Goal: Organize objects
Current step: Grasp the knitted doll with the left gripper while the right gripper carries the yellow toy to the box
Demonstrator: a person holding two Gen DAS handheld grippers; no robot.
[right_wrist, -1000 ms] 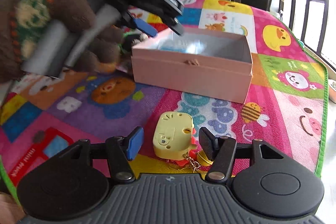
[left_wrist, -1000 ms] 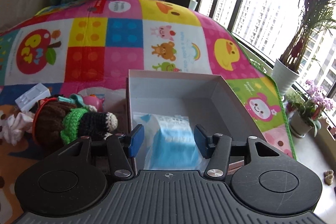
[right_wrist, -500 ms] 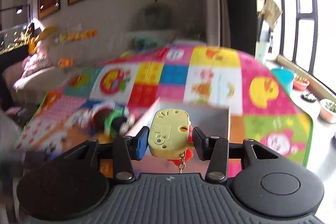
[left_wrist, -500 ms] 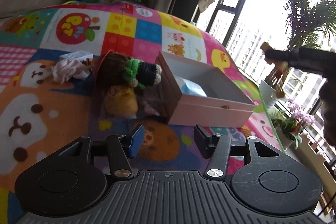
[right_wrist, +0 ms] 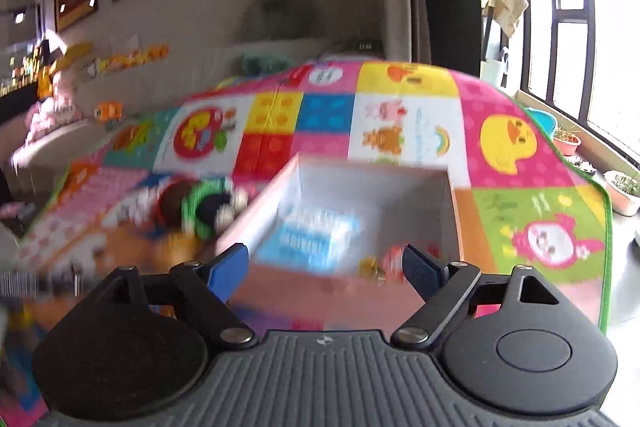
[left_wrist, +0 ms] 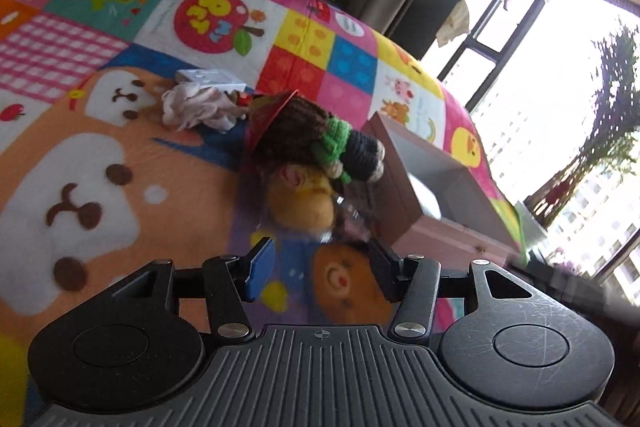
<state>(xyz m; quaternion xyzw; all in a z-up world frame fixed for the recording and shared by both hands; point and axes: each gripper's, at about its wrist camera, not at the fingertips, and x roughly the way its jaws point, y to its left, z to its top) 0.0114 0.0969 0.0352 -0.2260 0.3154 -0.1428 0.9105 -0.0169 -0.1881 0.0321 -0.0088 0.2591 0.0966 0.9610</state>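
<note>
While both tools gape empty, the right tool (right_wrist: 326,269) hangs above the box's (right_wrist: 450,203) near rim.

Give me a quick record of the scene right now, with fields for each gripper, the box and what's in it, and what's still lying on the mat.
left gripper: open, empty, above the mat
right gripper: open, empty, facing the pink box
box contents: blue and white packet; something small, red and yellow, near the front wall, too blurred to name
beside box: brown knitted toy with green band, yellow plush touching it
farther on mat: crumpled pale cloth, small white box
</note>
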